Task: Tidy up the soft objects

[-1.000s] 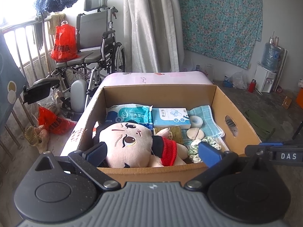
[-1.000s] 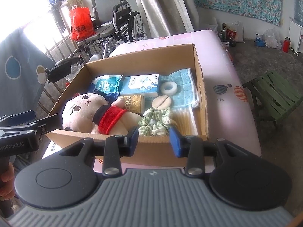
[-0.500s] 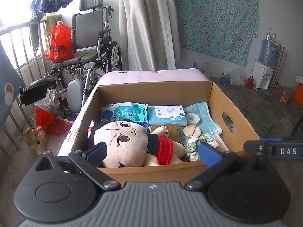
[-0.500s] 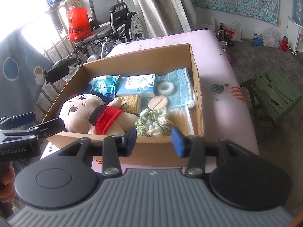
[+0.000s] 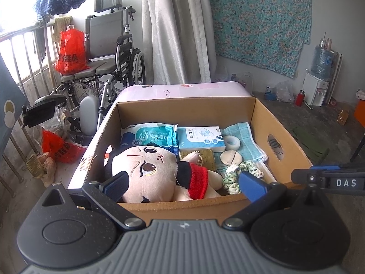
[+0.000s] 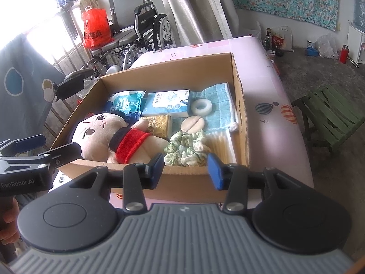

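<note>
An open cardboard box on a pink table holds a plush doll with a red scarf, lying at the front left. A green scrunchie lies to its right, with a teal towel behind. My left gripper hovers wide open at the box's near wall, in front of the doll and empty. My right gripper is open and empty above the near wall, just before the scrunchie and right of the doll.
Also in the box are a wet-wipes pack, a plaster carton, a tape roll, a round puff and a gold packet. A wheelchair stands behind on the left. A green stool stands right of the table.
The right gripper's jaws have spread slightly wider. Both views have shifted only a little, and the things in the box lie as before.
</note>
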`<state>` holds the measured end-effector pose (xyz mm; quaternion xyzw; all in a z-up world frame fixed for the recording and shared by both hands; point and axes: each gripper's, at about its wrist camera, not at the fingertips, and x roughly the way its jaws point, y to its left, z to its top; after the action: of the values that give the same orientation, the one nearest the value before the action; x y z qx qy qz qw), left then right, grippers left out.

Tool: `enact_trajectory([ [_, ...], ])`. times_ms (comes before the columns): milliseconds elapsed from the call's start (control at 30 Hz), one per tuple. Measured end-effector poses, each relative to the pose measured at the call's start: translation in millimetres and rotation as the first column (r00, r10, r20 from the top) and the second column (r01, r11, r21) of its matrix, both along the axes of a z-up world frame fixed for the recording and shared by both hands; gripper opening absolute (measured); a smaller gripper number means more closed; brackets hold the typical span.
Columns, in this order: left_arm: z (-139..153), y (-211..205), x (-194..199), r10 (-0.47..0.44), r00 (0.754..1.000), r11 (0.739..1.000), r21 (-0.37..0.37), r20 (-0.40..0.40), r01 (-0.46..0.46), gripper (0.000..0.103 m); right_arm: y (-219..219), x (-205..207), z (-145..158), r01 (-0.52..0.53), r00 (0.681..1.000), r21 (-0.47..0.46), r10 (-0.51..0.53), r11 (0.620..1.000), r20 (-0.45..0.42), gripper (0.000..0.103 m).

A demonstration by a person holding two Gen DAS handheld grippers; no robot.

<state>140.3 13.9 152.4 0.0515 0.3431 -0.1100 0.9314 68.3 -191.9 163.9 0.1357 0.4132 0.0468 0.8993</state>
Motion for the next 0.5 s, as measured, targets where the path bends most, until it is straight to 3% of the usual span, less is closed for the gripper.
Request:
enact_trajectory([
  [500, -3.5, -0.8, 0.0, -0.006, 1.0, 1.0, 0.004, -0.006, 0.006, 0.103, 0.2, 0.7, -1.8, 0.012, 1.0, 0.001, -0.012, 1.0, -0.003, 0.043],
])
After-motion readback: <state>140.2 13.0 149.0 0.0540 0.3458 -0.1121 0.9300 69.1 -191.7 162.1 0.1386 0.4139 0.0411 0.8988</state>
